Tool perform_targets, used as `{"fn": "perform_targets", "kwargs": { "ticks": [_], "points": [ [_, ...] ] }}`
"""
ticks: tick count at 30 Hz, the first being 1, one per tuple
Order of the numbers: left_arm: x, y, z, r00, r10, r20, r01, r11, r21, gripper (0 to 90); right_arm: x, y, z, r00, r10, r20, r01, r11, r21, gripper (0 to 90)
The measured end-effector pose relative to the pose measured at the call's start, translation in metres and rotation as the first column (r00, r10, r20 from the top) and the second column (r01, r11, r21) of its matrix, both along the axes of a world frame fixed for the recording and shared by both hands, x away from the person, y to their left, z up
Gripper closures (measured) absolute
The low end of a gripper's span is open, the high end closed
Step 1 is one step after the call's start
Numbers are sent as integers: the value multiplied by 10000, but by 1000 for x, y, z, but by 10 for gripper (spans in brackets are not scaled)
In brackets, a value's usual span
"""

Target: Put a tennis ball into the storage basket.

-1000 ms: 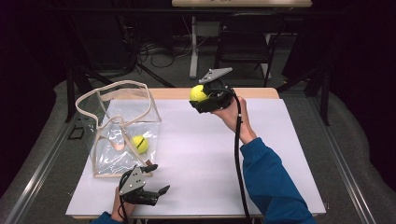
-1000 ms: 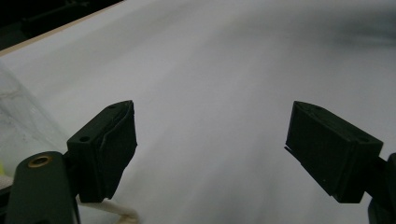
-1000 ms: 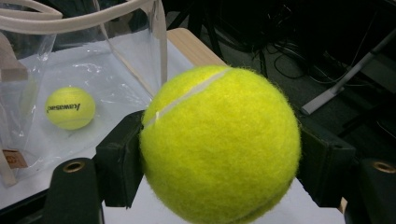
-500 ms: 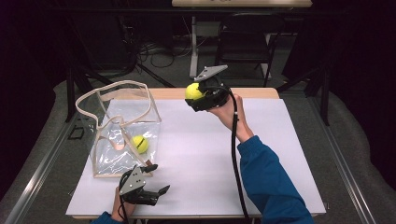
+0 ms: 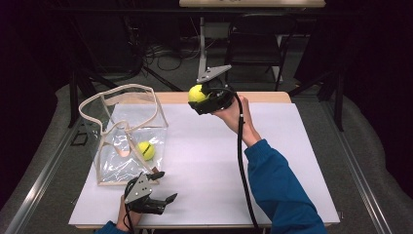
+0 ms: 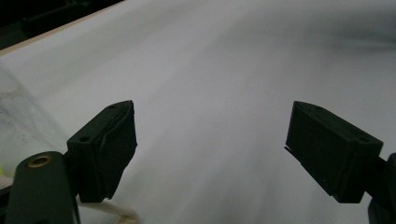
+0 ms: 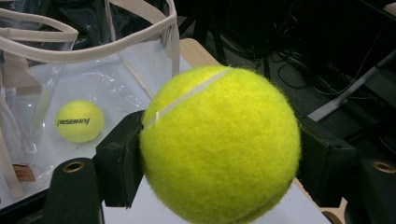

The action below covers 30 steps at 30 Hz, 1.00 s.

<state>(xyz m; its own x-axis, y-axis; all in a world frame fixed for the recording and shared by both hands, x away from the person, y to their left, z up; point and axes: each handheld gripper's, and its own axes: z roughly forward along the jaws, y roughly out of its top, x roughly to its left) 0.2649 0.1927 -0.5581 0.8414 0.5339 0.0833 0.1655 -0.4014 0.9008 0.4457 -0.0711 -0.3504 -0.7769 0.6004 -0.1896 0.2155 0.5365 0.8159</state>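
1. Right tongs (image 5: pixel 198 99): raised above the far edge of the tabletop (image 5: pixel 204 161), pointing left toward the bag. The jaws are clamped on a tennis ball (image 5: pixel 197 93); the right gripper view shows a black pad pressed against each side of it. The grey three-cornered plate stands tilted on top, and the cable trails down along the forearm.
2. Right hand (image 5: pixel 234 111): wrapped round the rear of the tongs, wrist bent upward; the forearm, in a blue sleeve (image 5: pixel 280 187), rises diagonally from the lower right.
3. Held tennis ball: yellow-green felt with a white seam, clear of the tabletop, to the right of the bag's rim and apart from it.
4. Transparent bag (image 5: pixel 124 141): clear plastic with beige trim and handles, standing open on the left part of the tabletop.
5. Second tennis ball (image 5: pixel 145 150): lying on the bag's floor, printed lettering visible in the right gripper view.
6. Left tongs (image 5: pixel 163 187): low over the near edge of the tabletop, just in front of the bag, jaws spread wide with only white surface between them.
7. Left hand (image 5: pixel 127 217): at the bottom edge, gripping the tongs from behind.
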Motion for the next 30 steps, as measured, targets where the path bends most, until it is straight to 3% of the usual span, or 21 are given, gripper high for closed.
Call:
{"fn": "perform_targets", "kwargs": {
  "ticks": [30],
  "points": [
    [0, 1, 0, 9999, 124, -48, -124, 9999, 13, 160, 2, 21, 8, 9995, 299, 95, -300, 9995, 80, 262]
  ]
}}
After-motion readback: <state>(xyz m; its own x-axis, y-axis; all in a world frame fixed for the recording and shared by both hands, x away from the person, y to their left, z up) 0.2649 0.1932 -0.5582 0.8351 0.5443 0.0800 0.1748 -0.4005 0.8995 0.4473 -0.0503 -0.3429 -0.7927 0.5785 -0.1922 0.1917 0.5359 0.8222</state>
